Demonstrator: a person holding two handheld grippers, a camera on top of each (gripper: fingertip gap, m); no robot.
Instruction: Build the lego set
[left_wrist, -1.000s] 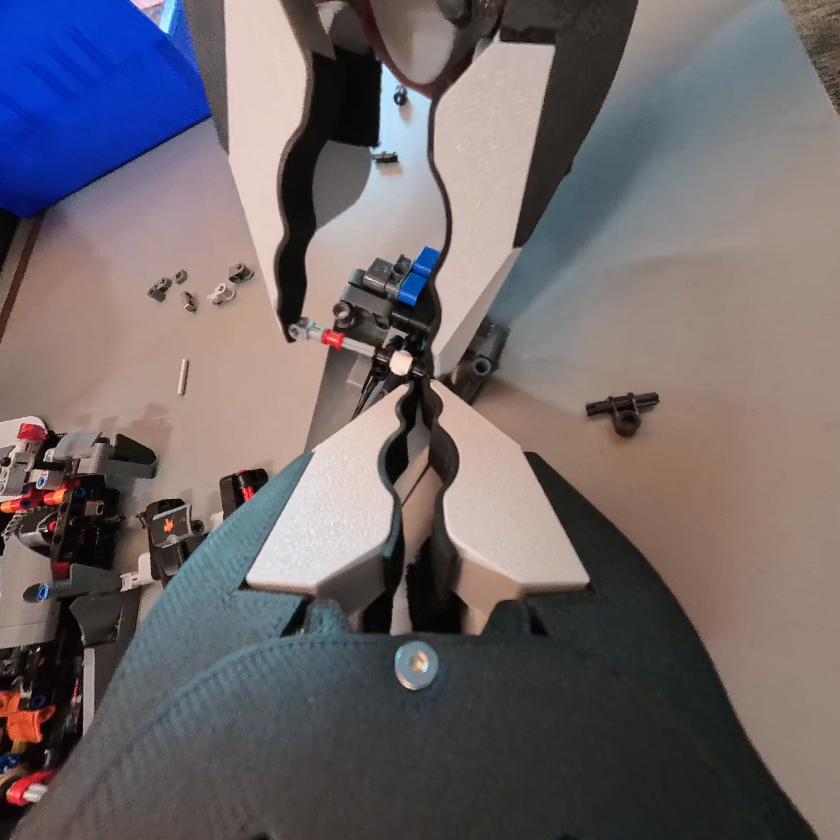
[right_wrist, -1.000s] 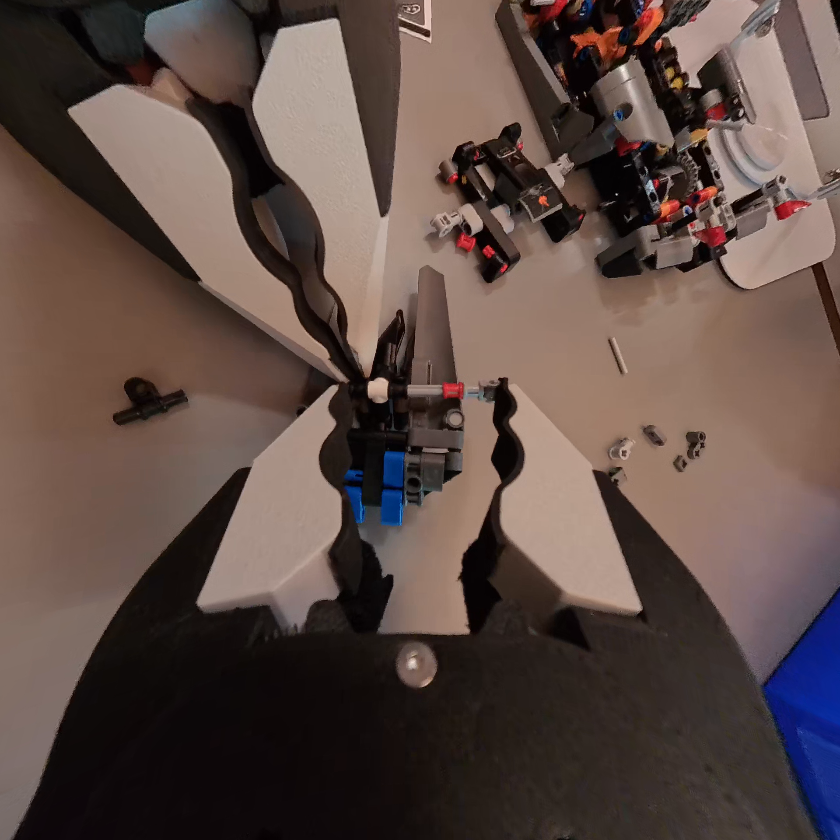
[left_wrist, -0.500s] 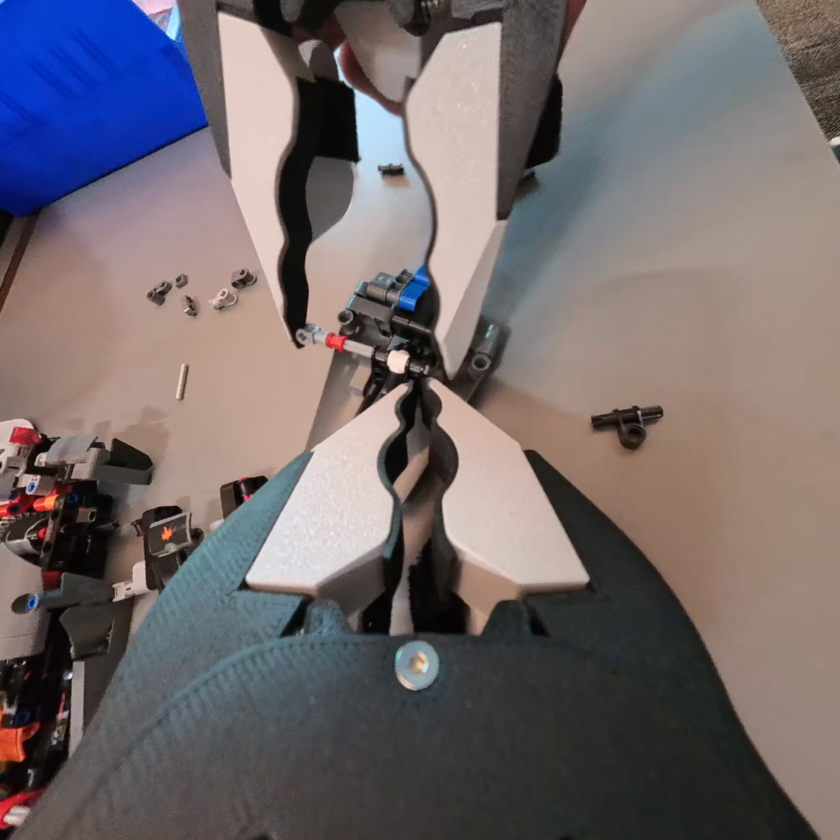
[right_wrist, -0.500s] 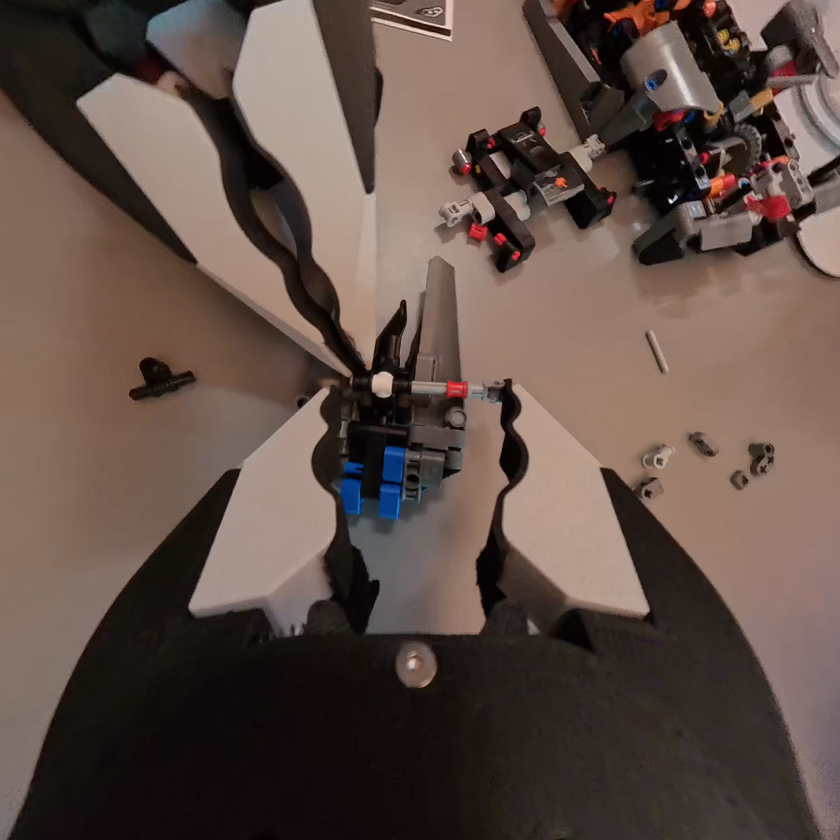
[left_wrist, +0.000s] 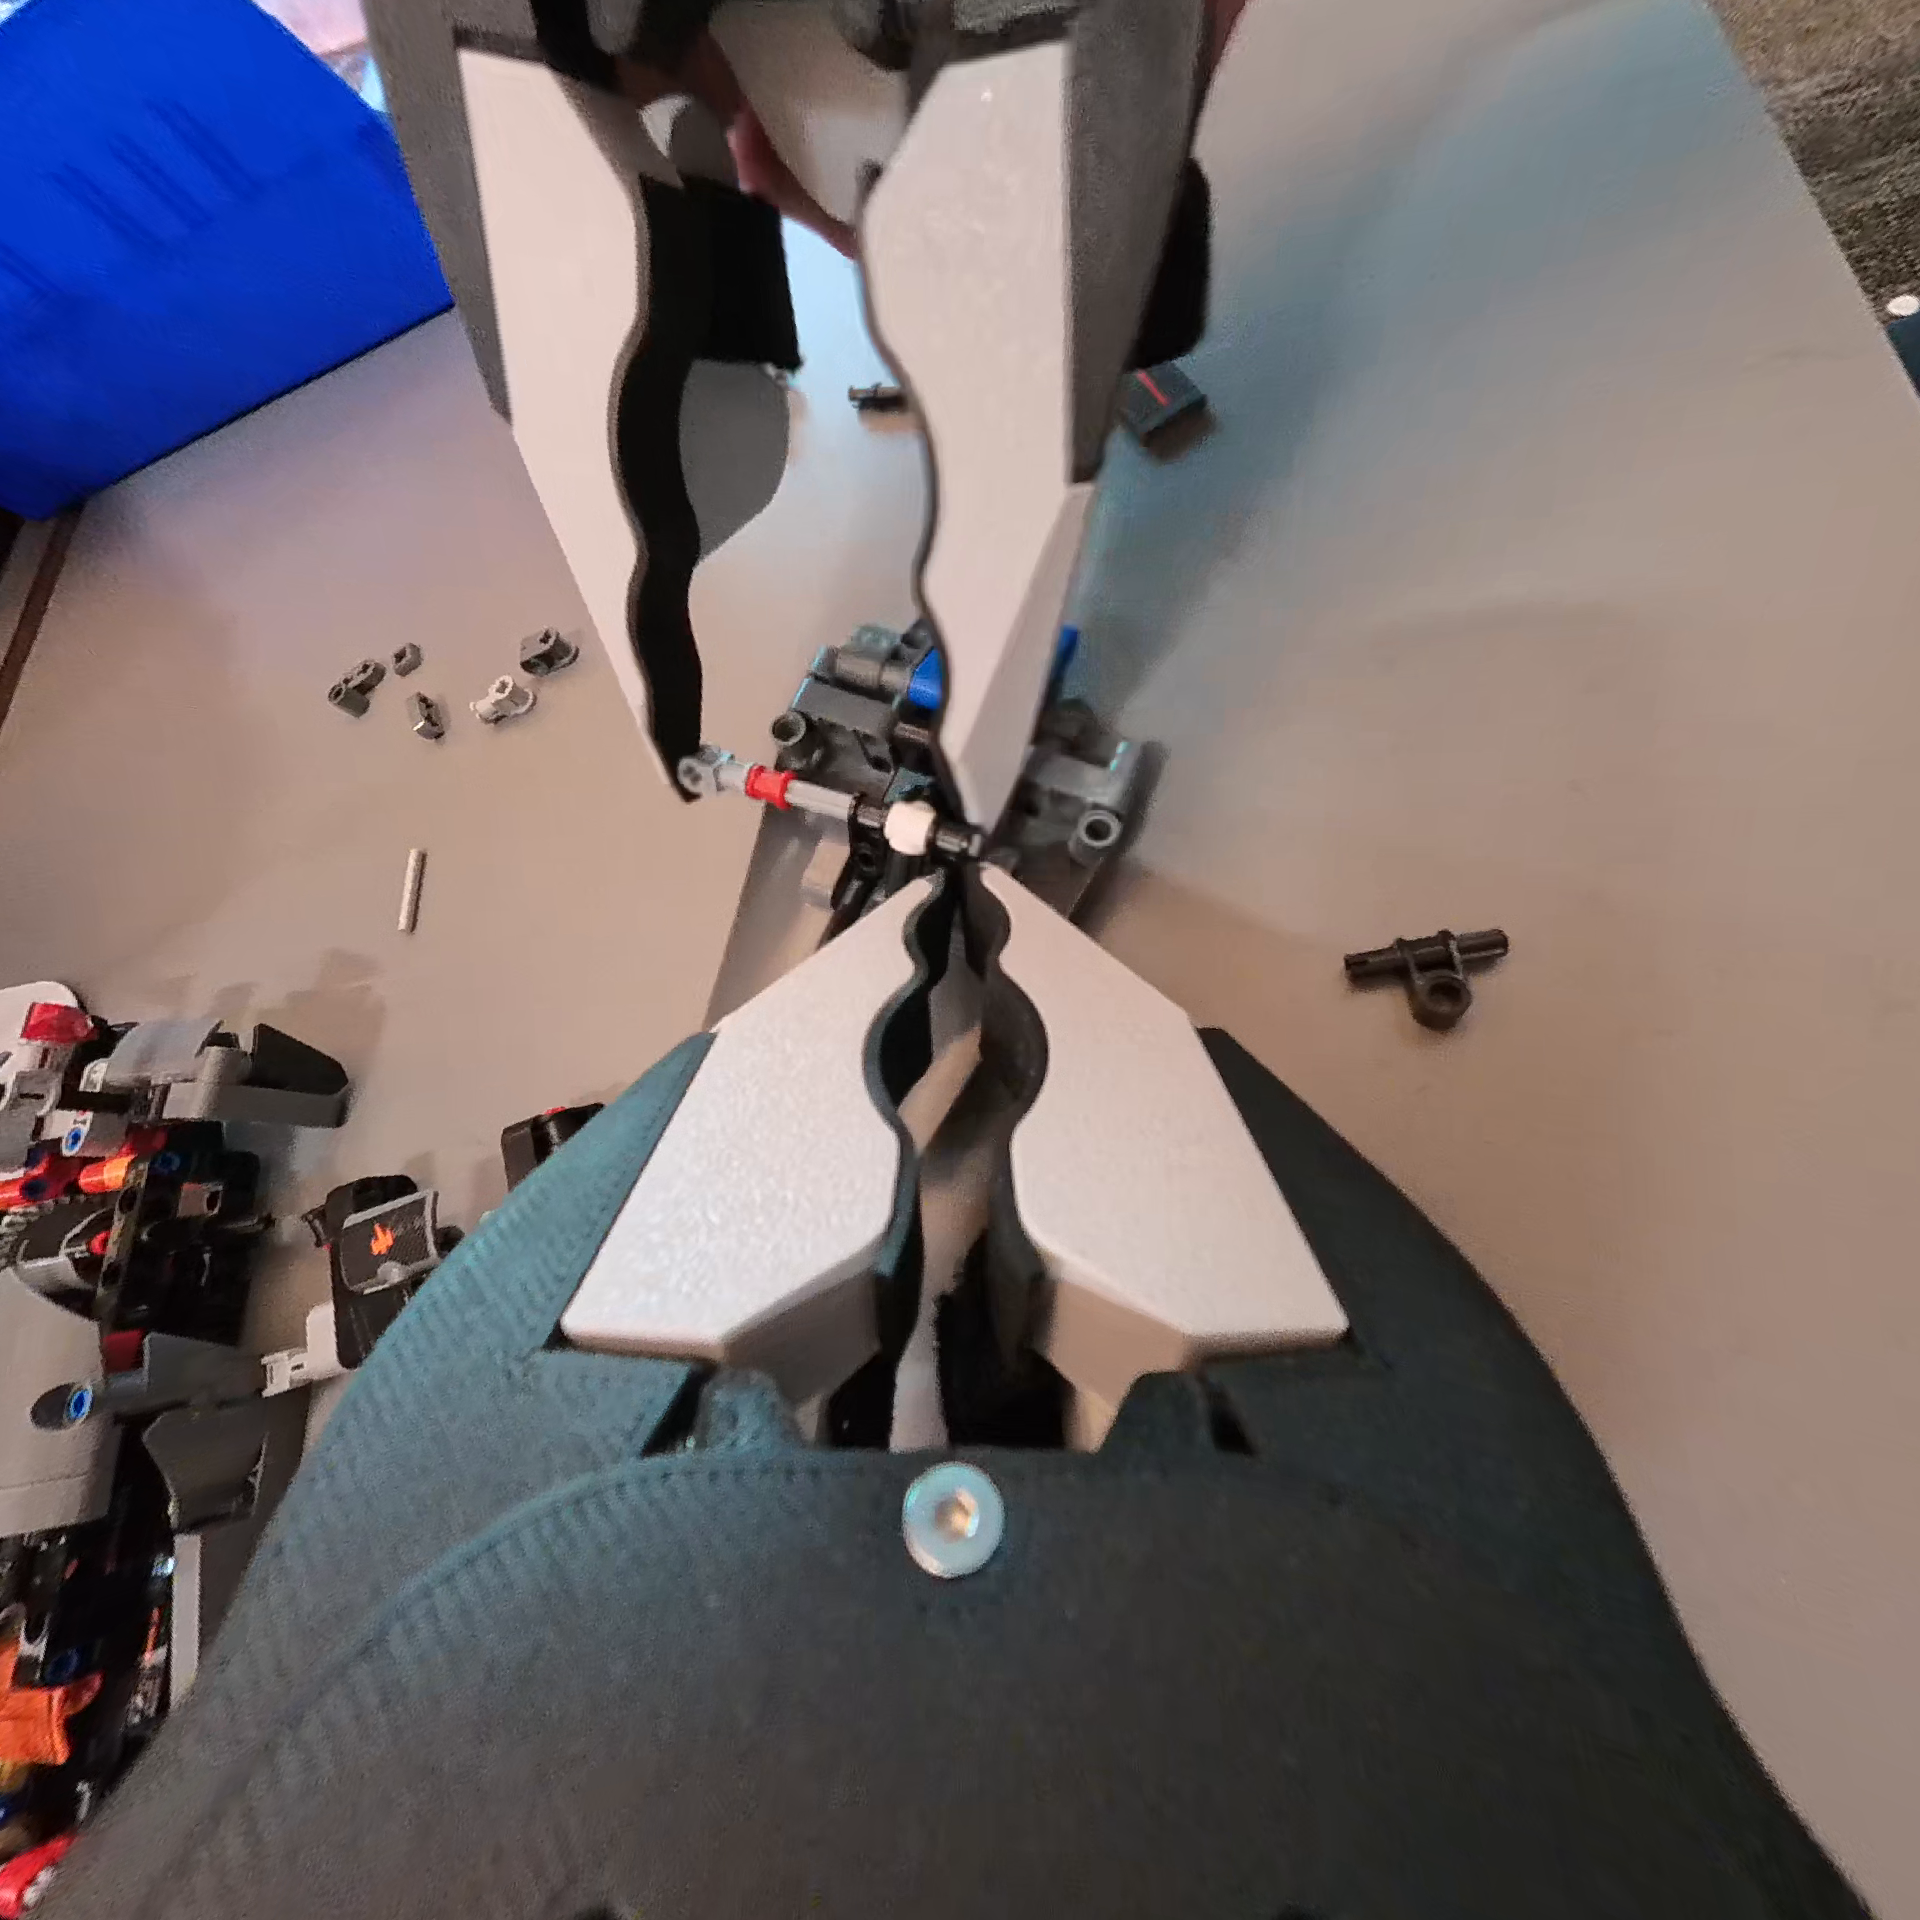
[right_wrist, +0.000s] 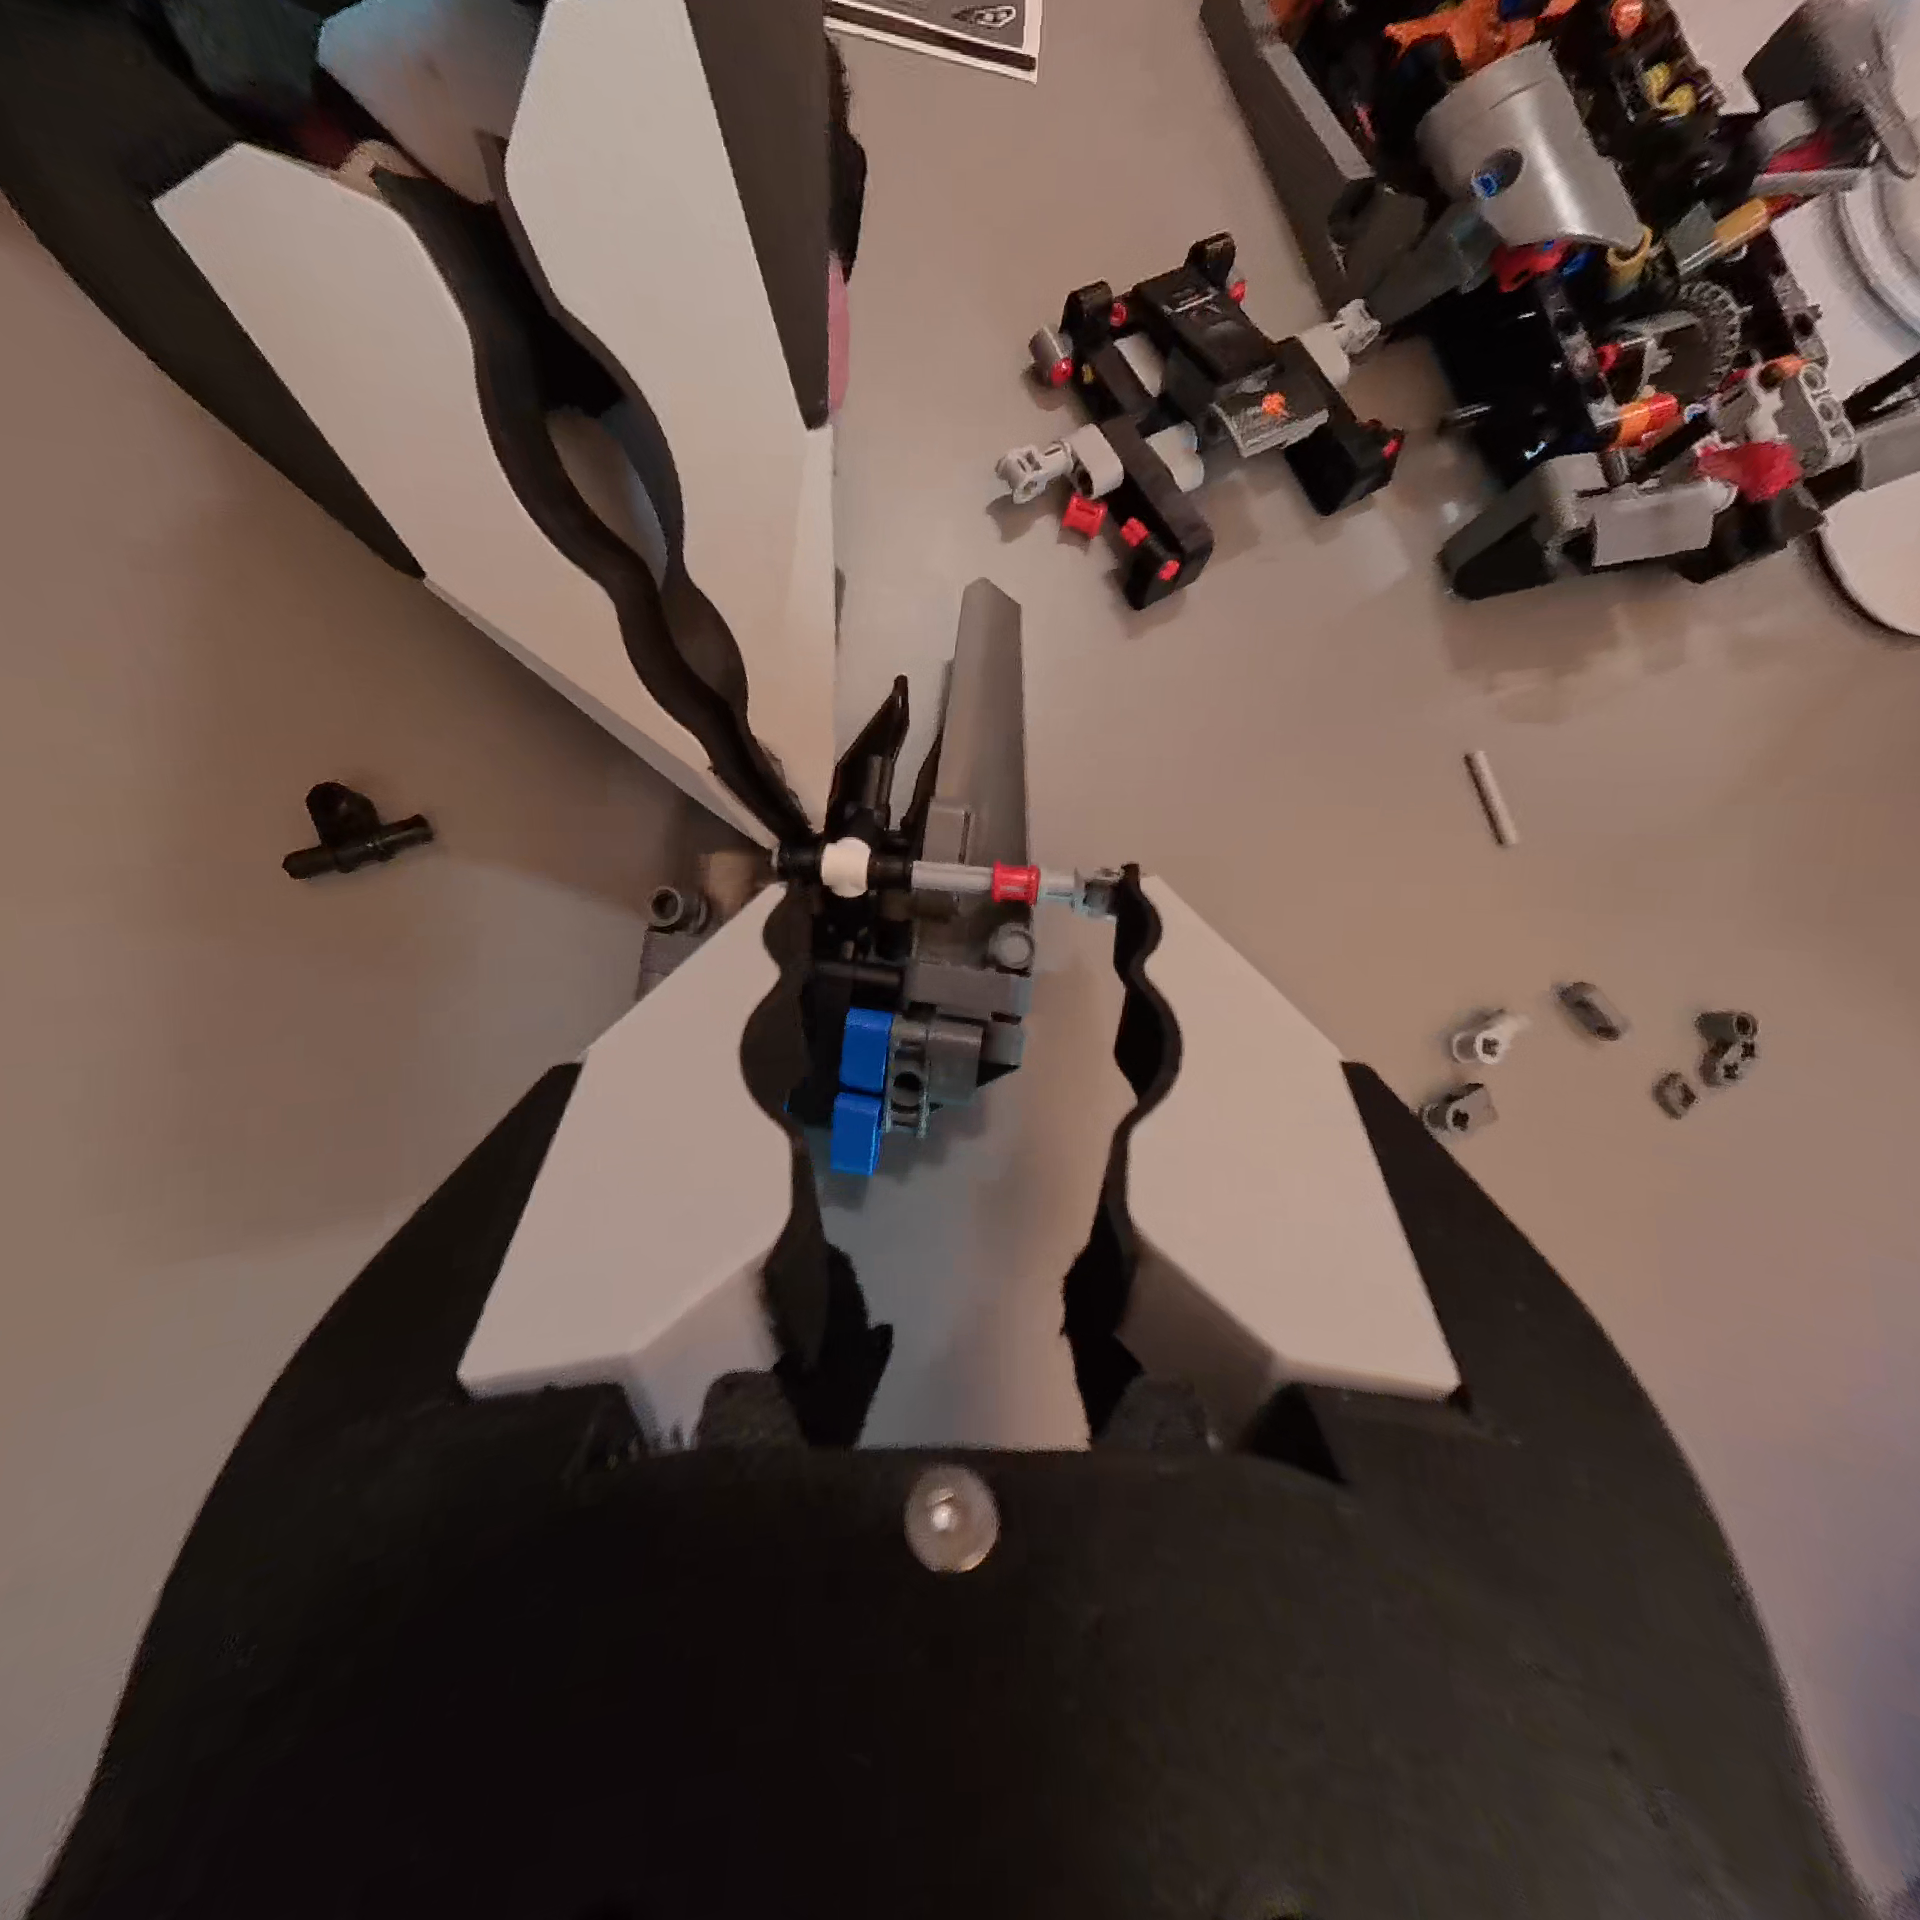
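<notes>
A small lego assembly (right_wrist: 956, 997) of dark grey, black and blue parts hangs on a long grey wedge panel (right_wrist: 987, 707). A grey axle with a red bush (right_wrist: 1013, 881) and a white bead runs across its top. My right gripper (right_wrist: 948, 904) spans this axle, one fingertip on each end, with the assembly between its fingers. My left gripper (left_wrist: 956, 883) is shut on the black end of the axle beside the white bead (left_wrist: 906, 826). In the left wrist view the right gripper (left_wrist: 831, 800) comes in from above and the assembly (left_wrist: 842, 717) shows between its fingers. The left gripper (right_wrist: 790, 847) enters the right wrist view from the upper left.
A black T-shaped connector (left_wrist: 1429, 966) lies alone on the grey table. Several small grey connectors (right_wrist: 1590, 1049) and a short pale rod (right_wrist: 1491, 798) lie loose. A black sub-build (right_wrist: 1205, 416) and the large model (right_wrist: 1610, 312) sit beyond. A blue bin (left_wrist: 156, 260) stands at the table's edge. To the short pale rod (right_wrist: 1491, 798): right tips about 11 cm, left tips about 15 cm. Look for it in the left wrist view (left_wrist: 411, 890) too.
Both grippers keep their hold. The pair with the assembly has shifted a little over the table, and the right gripper has swung more upright in the left wrist view.
</notes>
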